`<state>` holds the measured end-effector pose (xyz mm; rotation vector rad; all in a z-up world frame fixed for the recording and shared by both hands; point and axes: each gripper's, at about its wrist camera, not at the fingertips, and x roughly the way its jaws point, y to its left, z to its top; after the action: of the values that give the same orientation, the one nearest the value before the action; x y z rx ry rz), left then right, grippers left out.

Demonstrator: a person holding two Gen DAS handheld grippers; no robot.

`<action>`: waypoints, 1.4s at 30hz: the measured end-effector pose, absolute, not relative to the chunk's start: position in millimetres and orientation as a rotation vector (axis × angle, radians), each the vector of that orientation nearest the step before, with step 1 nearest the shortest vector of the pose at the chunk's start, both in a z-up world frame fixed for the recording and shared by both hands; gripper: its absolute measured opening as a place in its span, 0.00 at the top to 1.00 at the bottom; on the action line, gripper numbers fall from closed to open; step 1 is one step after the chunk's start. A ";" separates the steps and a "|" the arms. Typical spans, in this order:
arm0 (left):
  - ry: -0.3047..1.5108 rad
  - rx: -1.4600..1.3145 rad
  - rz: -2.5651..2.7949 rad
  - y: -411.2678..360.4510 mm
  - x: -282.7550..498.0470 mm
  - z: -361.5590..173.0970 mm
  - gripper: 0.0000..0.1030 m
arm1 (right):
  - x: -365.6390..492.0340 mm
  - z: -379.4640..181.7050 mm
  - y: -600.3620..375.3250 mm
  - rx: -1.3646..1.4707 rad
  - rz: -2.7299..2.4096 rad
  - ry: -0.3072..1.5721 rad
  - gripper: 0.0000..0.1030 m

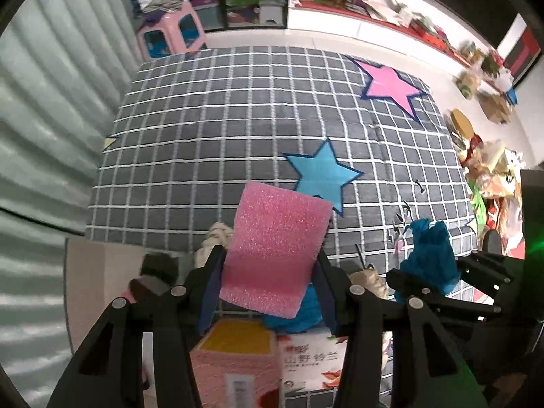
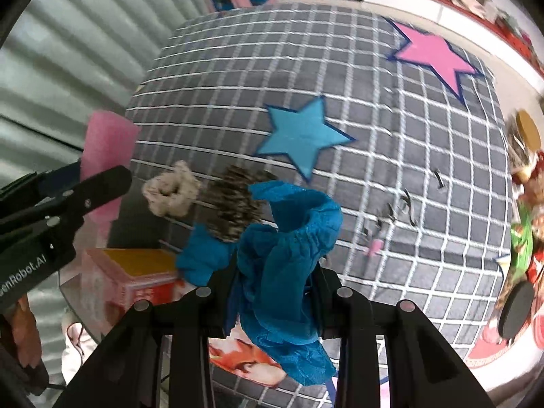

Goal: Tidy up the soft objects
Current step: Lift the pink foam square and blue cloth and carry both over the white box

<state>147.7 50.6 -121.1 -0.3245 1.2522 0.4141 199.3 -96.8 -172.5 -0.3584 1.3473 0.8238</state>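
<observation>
Grid cloth (image 1: 210, 129); pink foam sheet (image 1: 275, 251) bent, glittery.

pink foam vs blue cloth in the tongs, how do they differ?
Colour: the foam is pink, the cloth blue.
Shape: the foam is a flat, gently curved sheet; the cloth is crumpled and ruffled.
Holder: the foam sits in the left tongs, the cloth in the right tongs.
Grip: the foam holds its tongs wider apart than the cloth does.
Shared: both are gripped above the checked mat.
</observation>
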 end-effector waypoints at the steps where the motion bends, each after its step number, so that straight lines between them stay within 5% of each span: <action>1: 1.246 -0.330 0.422 53.9 143.2 -118.7 0.48 | 196.0 -169.0 -92.0 -0.366 0.833 1.340 0.66; 42: 1.201 -0.650 0.762 152.6 -87.4 -132.6 0.48 | 30.8 -134.1 77.4 -0.659 1.163 1.242 0.66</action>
<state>-87.4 152.6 -132.6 -0.6496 1.2009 0.7620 30.8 77.4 -134.1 -0.6595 1.2424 1.1632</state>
